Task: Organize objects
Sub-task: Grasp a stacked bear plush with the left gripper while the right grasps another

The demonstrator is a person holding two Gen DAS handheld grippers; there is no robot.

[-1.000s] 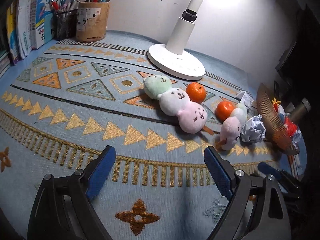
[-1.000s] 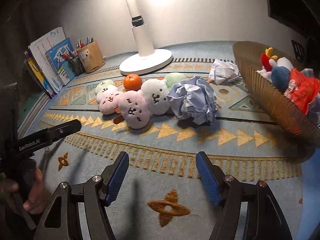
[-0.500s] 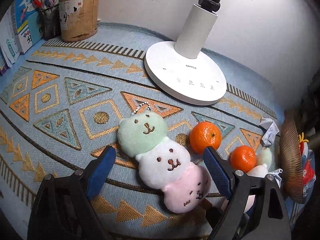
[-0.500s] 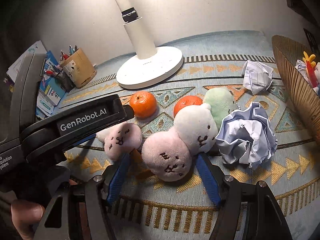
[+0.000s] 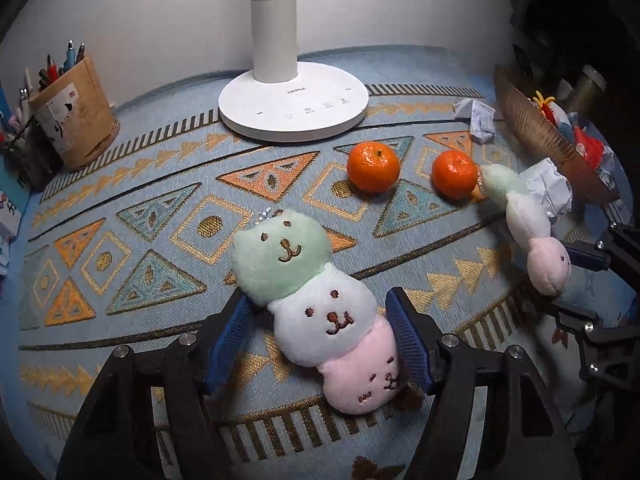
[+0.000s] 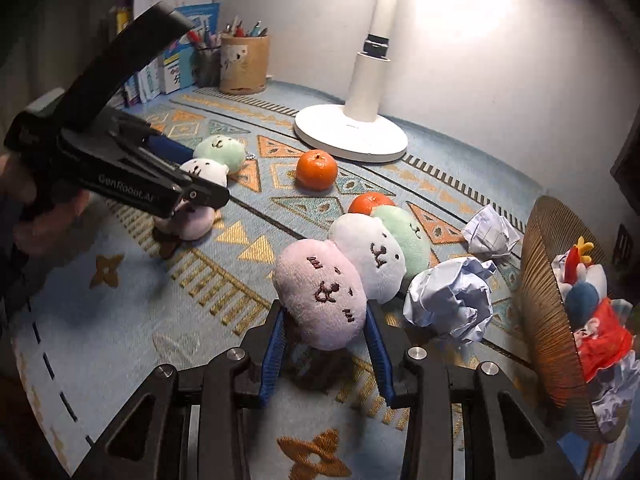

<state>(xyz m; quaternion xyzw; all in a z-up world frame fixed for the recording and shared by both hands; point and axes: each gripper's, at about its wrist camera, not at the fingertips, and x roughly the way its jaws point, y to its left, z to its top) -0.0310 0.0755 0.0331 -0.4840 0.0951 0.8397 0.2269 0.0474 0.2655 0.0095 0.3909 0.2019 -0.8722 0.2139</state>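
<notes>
A three-ball plush toy (image 5: 316, 308), green, white and pink, lies on the patterned mat between the blue pads of my left gripper (image 5: 318, 336). Its jaws are closing; the right pad touches the toy, while the left pad stands a little off the white ball. A second plush toy (image 6: 348, 272) of the same kind lies further right. My right gripper (image 6: 326, 344) is closing on that toy's pink end, with both pads against it. The left wrist view shows this grip at the right edge (image 5: 576, 286). Two oranges (image 5: 373, 166) (image 5: 454, 174) sit behind the toys.
A white lamp base (image 5: 292, 108) stands at the back. A brown pen holder (image 5: 72, 120) and books (image 6: 176, 52) are at the back left. Two crumpled paper balls (image 6: 450, 300) (image 6: 490, 236) lie near a ribbed basket (image 6: 548, 308) that holds toys at the right.
Both grippers have moved forward over the mat onto the two plush toys and rolled. Their jaws have narrowed, the right one down onto the pink ball.
</notes>
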